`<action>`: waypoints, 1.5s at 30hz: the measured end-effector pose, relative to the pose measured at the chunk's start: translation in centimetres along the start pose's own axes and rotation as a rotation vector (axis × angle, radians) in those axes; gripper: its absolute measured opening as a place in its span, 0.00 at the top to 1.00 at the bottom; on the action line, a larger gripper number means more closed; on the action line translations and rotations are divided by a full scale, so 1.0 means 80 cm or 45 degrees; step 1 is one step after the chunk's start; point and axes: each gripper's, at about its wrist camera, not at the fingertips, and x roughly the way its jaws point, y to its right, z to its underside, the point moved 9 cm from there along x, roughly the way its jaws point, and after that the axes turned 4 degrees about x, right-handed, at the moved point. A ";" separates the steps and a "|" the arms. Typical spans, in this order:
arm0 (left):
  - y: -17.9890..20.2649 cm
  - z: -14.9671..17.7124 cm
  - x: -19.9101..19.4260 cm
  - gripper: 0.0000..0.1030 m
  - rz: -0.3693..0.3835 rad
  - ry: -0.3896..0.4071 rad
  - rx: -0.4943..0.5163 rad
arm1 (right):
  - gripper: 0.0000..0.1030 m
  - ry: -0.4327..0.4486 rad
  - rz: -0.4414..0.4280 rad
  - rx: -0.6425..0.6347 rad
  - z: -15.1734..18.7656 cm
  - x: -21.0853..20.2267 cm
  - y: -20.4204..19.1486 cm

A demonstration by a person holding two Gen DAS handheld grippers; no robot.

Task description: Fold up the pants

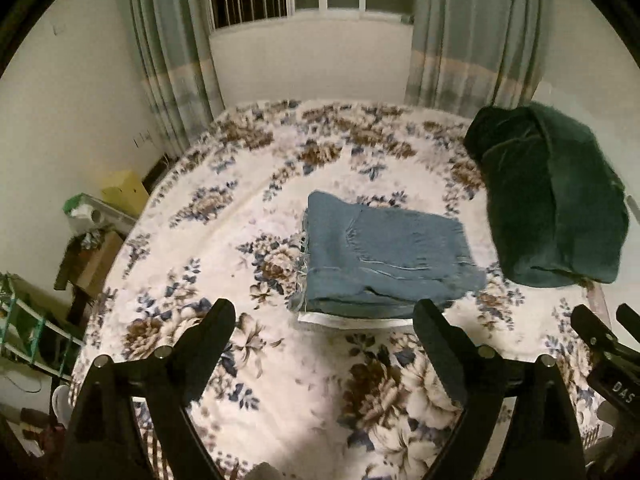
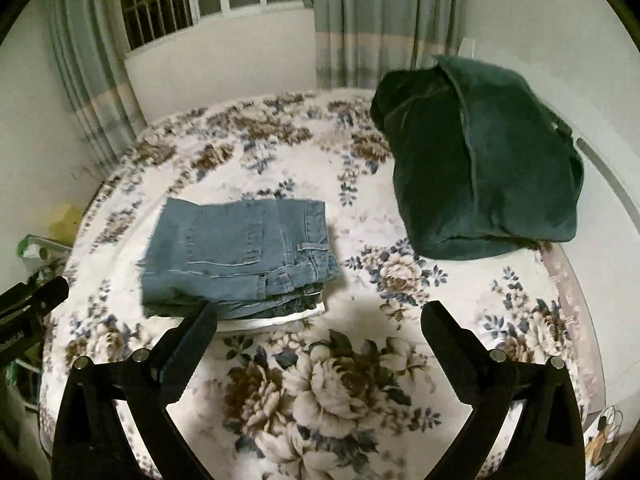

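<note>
Blue jeans (image 1: 380,256) lie folded in a flat stack on a white item in the middle of the floral bed cover (image 1: 248,360); they also show in the right wrist view (image 2: 240,256). My left gripper (image 1: 324,312) is open and empty, held above the bed just in front of the stack. My right gripper (image 2: 320,312) is open and empty, in front of and to the right of the stack. The right gripper's tip shows at the left wrist view's right edge (image 1: 600,332); the left gripper shows at the right wrist view's left edge (image 2: 36,296).
A dark green bundle of cloth (image 1: 552,200) sits at the bed's back right, also in the right wrist view (image 2: 484,152). Curtains (image 1: 172,40) and a window stand behind the bed. Boxes and clutter (image 1: 92,220) fill the floor on the left.
</note>
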 end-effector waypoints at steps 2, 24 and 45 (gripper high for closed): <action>0.003 0.008 -0.040 0.11 0.003 0.031 -0.003 | 0.00 0.038 -0.022 -0.011 0.006 -0.048 0.007; 0.031 0.106 -0.335 0.11 -0.031 0.269 -0.053 | 0.00 0.303 -0.195 -0.079 0.107 -0.457 0.074; 0.020 0.112 -0.372 0.00 -0.041 0.329 -0.047 | 0.00 0.347 -0.198 -0.092 0.102 -0.513 0.071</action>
